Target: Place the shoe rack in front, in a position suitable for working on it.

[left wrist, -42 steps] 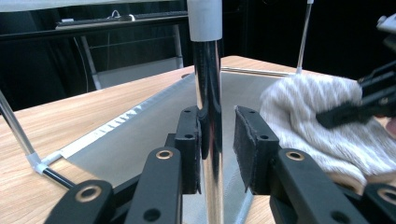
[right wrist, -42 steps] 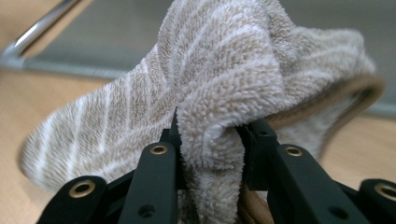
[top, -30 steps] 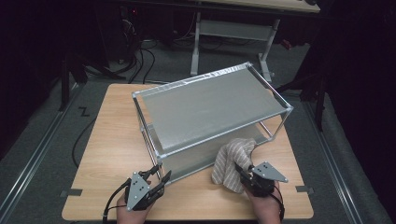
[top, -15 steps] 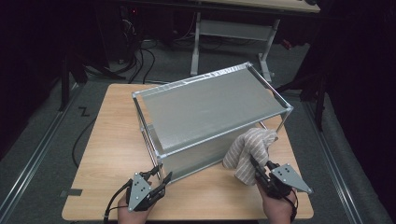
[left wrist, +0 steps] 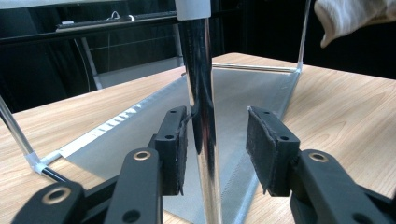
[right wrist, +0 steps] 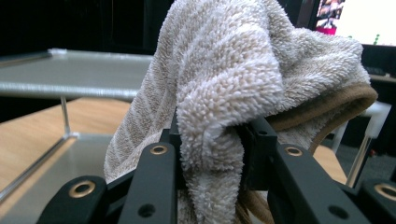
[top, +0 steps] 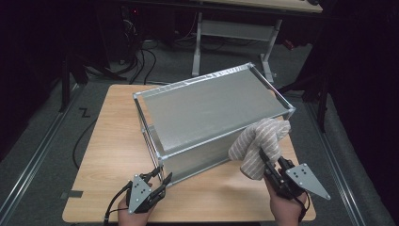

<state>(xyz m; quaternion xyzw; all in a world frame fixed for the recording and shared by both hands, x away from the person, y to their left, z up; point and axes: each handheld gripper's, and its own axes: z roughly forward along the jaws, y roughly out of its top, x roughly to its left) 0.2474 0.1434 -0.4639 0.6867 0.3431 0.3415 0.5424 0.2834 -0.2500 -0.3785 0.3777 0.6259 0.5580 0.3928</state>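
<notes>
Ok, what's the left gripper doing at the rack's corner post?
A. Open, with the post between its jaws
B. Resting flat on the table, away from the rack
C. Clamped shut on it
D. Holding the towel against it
A: in the left gripper view the post stands between the spread jaws of the left gripper, with a clear gap on the right side.

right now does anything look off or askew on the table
Nothing looks damaged or spilled. The striped towel hangs bunched from the right gripper, and the left gripper sits open around the rack's corner post.
</notes>
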